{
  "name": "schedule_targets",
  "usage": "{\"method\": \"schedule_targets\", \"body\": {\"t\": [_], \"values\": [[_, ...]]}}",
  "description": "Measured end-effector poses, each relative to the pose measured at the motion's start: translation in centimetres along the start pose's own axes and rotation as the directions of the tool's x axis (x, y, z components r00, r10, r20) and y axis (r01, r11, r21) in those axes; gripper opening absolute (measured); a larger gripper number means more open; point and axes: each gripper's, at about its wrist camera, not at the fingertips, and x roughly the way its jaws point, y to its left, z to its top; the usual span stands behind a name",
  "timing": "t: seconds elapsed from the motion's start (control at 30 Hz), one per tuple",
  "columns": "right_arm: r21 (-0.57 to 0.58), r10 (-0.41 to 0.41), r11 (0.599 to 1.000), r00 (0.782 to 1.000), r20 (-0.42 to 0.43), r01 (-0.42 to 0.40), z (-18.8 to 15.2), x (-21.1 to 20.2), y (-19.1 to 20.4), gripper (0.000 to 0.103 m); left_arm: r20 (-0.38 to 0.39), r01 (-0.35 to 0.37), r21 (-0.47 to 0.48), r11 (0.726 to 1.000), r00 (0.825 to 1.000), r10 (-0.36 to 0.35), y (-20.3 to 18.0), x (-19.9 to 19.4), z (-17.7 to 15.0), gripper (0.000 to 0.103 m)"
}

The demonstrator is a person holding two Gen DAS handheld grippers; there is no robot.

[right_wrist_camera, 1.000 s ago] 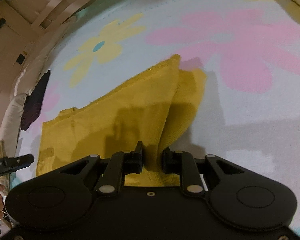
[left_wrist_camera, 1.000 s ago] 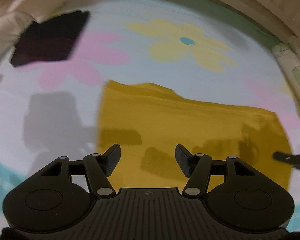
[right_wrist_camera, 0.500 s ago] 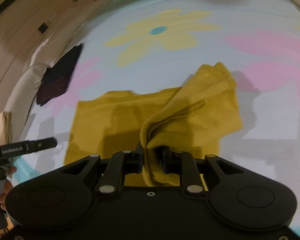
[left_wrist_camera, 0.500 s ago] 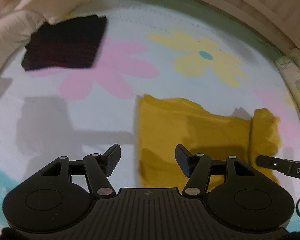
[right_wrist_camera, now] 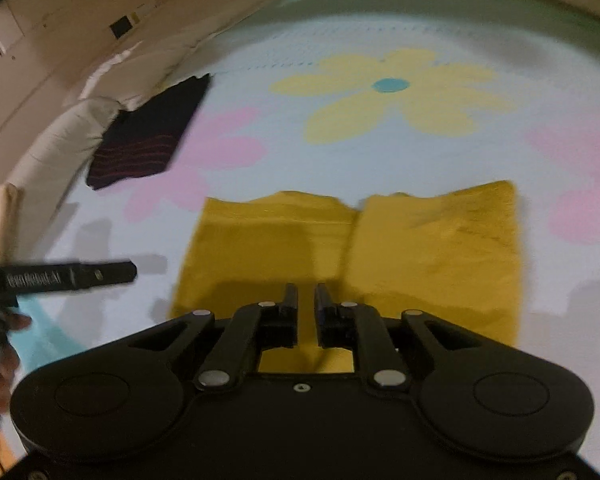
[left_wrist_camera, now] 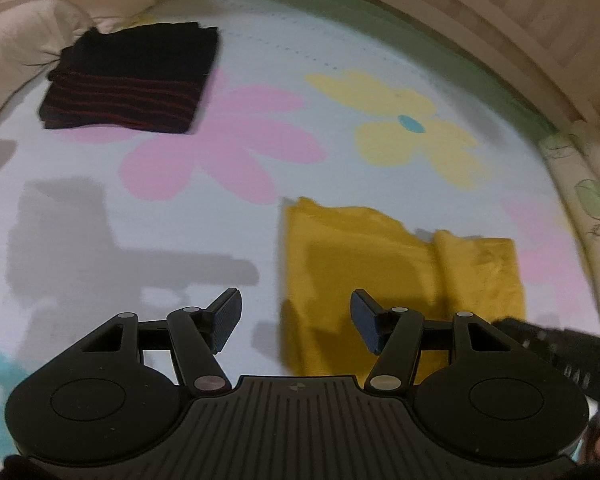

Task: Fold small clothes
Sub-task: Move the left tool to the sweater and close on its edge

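A mustard-yellow small garment [right_wrist_camera: 380,256] lies flat on the flowered sheet, with its right part folded over onto the left part along a seam near the middle. It also shows in the left wrist view [left_wrist_camera: 380,272]. My right gripper [right_wrist_camera: 307,300] hovers over the garment's near edge with its jaws a narrow gap apart and nothing between them. My left gripper [left_wrist_camera: 296,320] is open and empty, just left of the garment's left edge. The left gripper's side shows in the right wrist view [right_wrist_camera: 68,278].
A folded black garment with red stripes [left_wrist_camera: 128,84] lies at the far left near a beige pillow [left_wrist_camera: 16,40]. The sheet [left_wrist_camera: 180,220] has pink and yellow flowers. A wooden bed frame [left_wrist_camera: 500,20] curves along the back.
My right gripper carried the garment's right side over to the left, laid it down and let go. My left gripper drew back to the left, off the garment.
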Motion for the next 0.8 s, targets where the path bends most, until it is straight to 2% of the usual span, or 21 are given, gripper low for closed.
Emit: {"method": "schedule_targets", "body": {"t": [0.07,0.13,0.23,0.37,0.4,0.47,0.5,0.57,0.67,0.7,0.8], "values": [[-0.001,-0.025,1.000,1.000,0.011,0.025,-0.6,-0.6,-0.2,0.055,-0.005,0.036,0.019,0.999,0.999,-0.036,-1.1,0.2,-0.2,0.059],[-0.023,-0.068,0.997,0.997,0.036,0.069,-1.5,-1.3,0.0,0.063,-0.010,0.069,0.035,0.997,0.998,-0.069,-2.3,0.5,-0.4,0.059],[-0.122,-0.132,0.982,0.988,0.081,0.142,-3.2,-2.1,1.0,0.066,-0.019,0.100,0.048,0.994,0.995,-0.100,-3.8,1.2,-0.6,0.059],[-0.273,-0.199,0.932,0.965,0.171,0.240,-6.1,-2.5,3.5,0.084,-0.034,0.125,0.080,0.989,0.992,-0.123,-5.0,2.3,-0.9,0.059],[-0.309,-0.223,0.910,0.955,0.194,0.275,-6.8,-2.4,4.1,0.086,-0.036,0.128,0.090,0.988,0.991,-0.125,-5.3,2.6,-1.0,0.059],[-0.383,-0.278,0.847,0.922,0.271,0.368,-8.6,-2.1,5.6,0.087,-0.026,0.120,0.114,0.986,0.993,-0.118,-5.8,2.9,-1.2,0.059],[-0.422,-0.281,0.819,0.913,0.295,0.389,-9.3,-1.9,6.1,0.087,-0.018,0.112,0.124,0.986,0.994,-0.111,-6.1,2.9,-1.2,0.059],[-0.475,-0.261,0.798,0.923,0.284,0.372,-10.2,-1.3,6.8,0.087,0.007,0.093,0.146,0.985,0.995,-0.096,-6.6,3.1,-1.3,0.059],[-0.477,-0.256,0.813,0.941,0.220,0.333,-10.8,0.2,6.9,0.085,0.041,0.075,0.164,0.984,0.996,-0.083,-7.2,3.2,-1.2,0.059],[-0.497,-0.252,0.806,0.946,0.206,0.323,-11.0,0.6,7.1,0.085,0.044,0.078,0.169,0.983,0.995,-0.086,-7.3,3.3,-1.2,0.059],[-0.560,-0.301,0.739,0.927,0.222,0.375,-11.9,1.9,7.6,0.082,0.040,0.103,0.192,0.976,0.993,-0.113,-7.7,3.7,-1.3,0.059]]}}
